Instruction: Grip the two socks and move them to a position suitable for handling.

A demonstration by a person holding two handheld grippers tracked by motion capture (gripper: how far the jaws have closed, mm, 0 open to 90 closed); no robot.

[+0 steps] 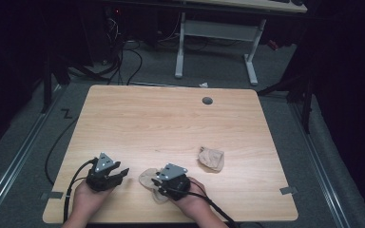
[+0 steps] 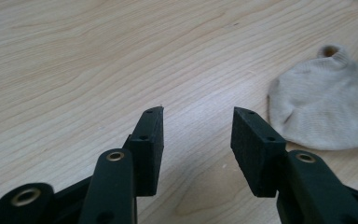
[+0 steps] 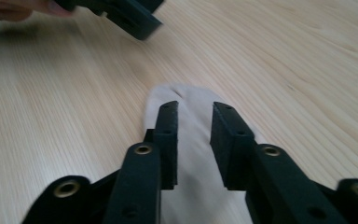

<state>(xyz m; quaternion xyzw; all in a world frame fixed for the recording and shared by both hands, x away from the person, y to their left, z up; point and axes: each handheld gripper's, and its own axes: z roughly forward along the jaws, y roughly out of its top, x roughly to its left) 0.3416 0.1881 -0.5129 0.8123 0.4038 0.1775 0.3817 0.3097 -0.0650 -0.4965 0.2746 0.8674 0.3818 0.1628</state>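
A flat beige sock [image 1: 147, 178] lies near the front edge of the wooden table [image 1: 171, 123]. My right gripper [image 1: 158, 183] is over it, pointing left. In the right gripper view its jaws [image 3: 195, 107] stand apart above the sock [image 3: 186, 95] without pressing on the cloth. My left gripper [image 1: 121, 172] rests low at the front left, open and empty [image 2: 198, 114], with the same sock [image 2: 324, 112] off to its right. A second beige sock [image 1: 211, 158], crumpled, lies to the right of the hands.
The left gripper's jaw tip [image 3: 130, 16] and a hand show at the top of the right gripper view. A grey grommet hole [image 1: 207, 100] is near the table's far edge. Beyond stand a white desk frame [image 1: 180, 47] and floor cables [image 1: 123, 61].
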